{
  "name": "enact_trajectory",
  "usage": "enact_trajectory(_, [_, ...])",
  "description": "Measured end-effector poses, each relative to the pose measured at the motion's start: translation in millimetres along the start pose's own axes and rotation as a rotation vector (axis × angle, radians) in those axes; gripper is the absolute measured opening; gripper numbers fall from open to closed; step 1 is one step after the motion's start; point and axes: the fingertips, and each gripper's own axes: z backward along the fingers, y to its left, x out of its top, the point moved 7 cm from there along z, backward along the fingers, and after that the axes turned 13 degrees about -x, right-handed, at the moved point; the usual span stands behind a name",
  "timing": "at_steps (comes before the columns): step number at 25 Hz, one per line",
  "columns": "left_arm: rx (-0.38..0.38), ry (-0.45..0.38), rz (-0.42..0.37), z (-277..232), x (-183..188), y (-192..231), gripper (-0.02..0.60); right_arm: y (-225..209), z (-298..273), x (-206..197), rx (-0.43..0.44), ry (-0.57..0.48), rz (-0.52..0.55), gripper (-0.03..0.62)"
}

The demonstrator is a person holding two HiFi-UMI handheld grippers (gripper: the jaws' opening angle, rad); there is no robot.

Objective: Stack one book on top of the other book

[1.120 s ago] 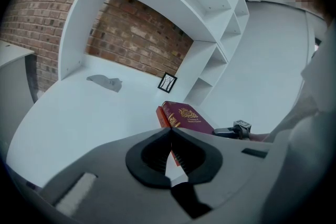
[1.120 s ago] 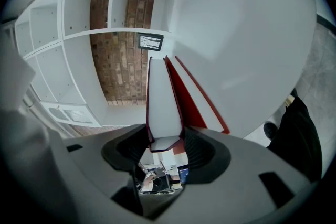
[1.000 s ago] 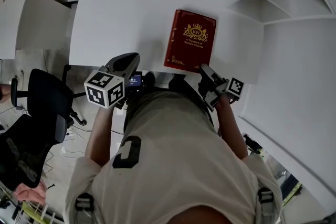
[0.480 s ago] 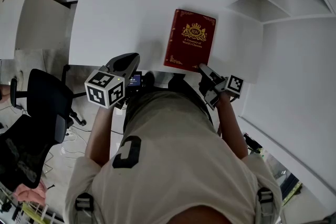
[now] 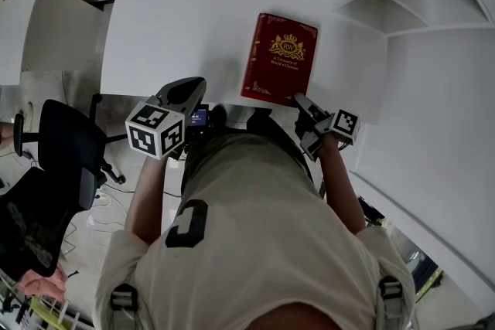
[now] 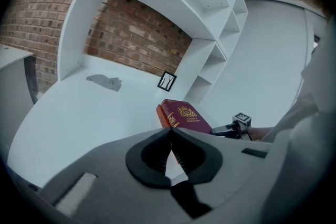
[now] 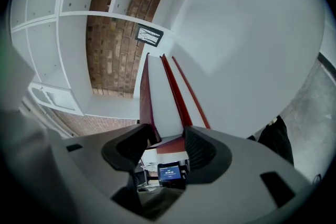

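White desk (image 5: 178, 27), gilt-crested maroon book (image 5: 282, 58) corner-clamped in right claw (image 7: 169, 136), left claw (image 6: 169, 130) tips together.

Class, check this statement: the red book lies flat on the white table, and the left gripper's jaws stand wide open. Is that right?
Not quite. The left gripper has its jaws closed together with nothing between them, as the left gripper view shows. The rest holds: the red book lies flat on the white table.

One overhead, two low
Head view looks steeply down; gripper views skim the white desk (image 5: 178, 27); all share the dark red gold-crested book (image 5: 280, 58).
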Motion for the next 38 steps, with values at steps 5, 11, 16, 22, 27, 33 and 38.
enact_trajectory(5, [-0.001,-0.001,0.000,-1,0,0,0.004,3,0,0,-0.057,0.007,0.006,0.207])
enact_trajectory(11, [0.009,0.006,-0.017,0,1,1,0.003,11,3,4,-0.174,-0.015,0.146,0.219])
enact_trajectory(16, [0.010,0.009,-0.018,0,0,2,0.004,21,6,9,-0.259,-0.027,0.300,0.222])
enact_trajectory(22, [0.010,0.011,-0.019,1,1,4,0.003,26,7,9,-0.303,-0.048,0.379,0.222])
enact_trajectory(27, [0.019,0.005,-0.026,4,4,6,0.005,31,7,10,-0.337,-0.049,0.462,0.222])
enact_trajectory(33, [0.020,0.002,-0.034,5,7,4,0.005,33,8,11,-0.349,-0.040,0.497,0.222])
enact_trajectory(38, [0.021,0.004,-0.035,5,5,2,0.003,31,7,10,-0.339,-0.043,0.485,0.222])
